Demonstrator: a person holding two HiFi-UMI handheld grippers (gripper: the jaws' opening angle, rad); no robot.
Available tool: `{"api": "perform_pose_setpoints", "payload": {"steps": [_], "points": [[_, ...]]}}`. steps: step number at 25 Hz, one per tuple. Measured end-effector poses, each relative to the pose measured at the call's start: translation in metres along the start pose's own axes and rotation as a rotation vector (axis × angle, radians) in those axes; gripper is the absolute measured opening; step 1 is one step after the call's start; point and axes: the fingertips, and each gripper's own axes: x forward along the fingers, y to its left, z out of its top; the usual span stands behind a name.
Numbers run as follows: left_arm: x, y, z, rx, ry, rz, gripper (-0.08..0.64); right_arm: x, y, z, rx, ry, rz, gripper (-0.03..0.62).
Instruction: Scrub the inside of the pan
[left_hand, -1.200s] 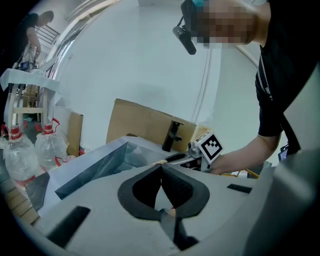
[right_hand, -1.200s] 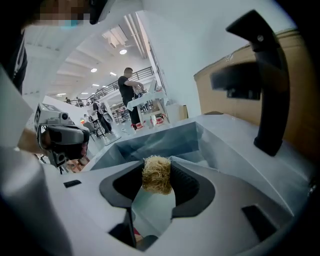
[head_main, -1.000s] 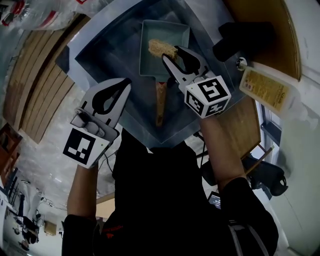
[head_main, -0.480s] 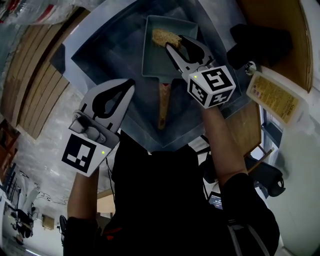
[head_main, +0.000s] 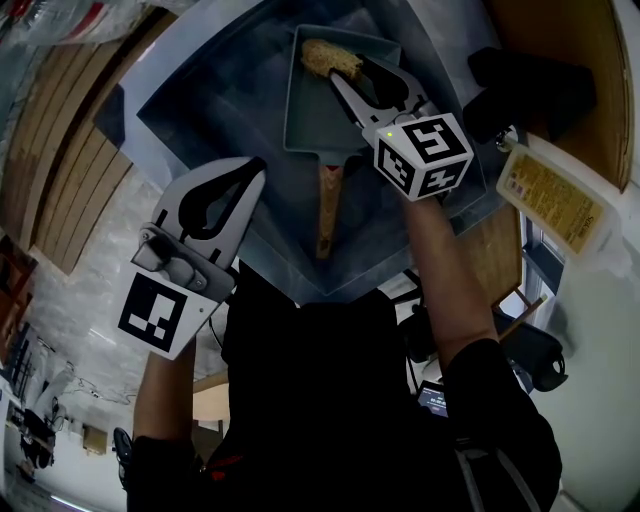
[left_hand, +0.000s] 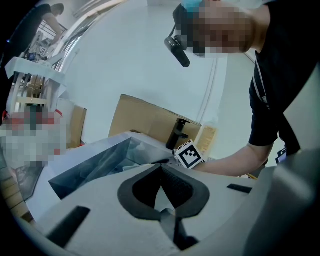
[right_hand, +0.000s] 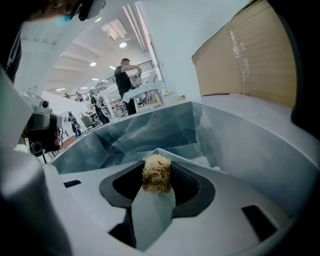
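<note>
A square grey-green pan (head_main: 315, 110) with a wooden handle (head_main: 326, 208) lies in the steel sink (head_main: 190, 110). My right gripper (head_main: 338, 72) reaches into the pan and is shut on a tan fibrous scrubber (head_main: 328, 56), which rests near the pan's far edge. In the right gripper view the scrubber (right_hand: 156, 173) is pinched between the black pads (right_hand: 184, 183), with the pan's floor below it. My left gripper (head_main: 258, 168) hovers over the sink's near left rim, jaws closed with nothing between them; its own view shows the tips (left_hand: 161, 167) touching.
A black faucet (head_main: 530, 88) stands at the sink's right, on a wooden counter (head_main: 580, 60). A clear bottle with a yellow label (head_main: 550, 195) lies beside it. Cardboard (left_hand: 150, 122) backs the sink. A person stands far off in the right gripper view.
My right gripper has pushed the scrubber from the pan's middle toward its far edge. The left gripper has stayed in place.
</note>
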Motion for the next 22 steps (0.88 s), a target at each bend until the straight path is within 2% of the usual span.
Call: {"api": "perform_pose_setpoints", "payload": {"steps": [22], "points": [[-0.024, -0.018, -0.017, -0.018, -0.023, 0.0, 0.018, -0.022, 0.039, -0.031, -0.01, 0.062, 0.035, 0.169]]}}
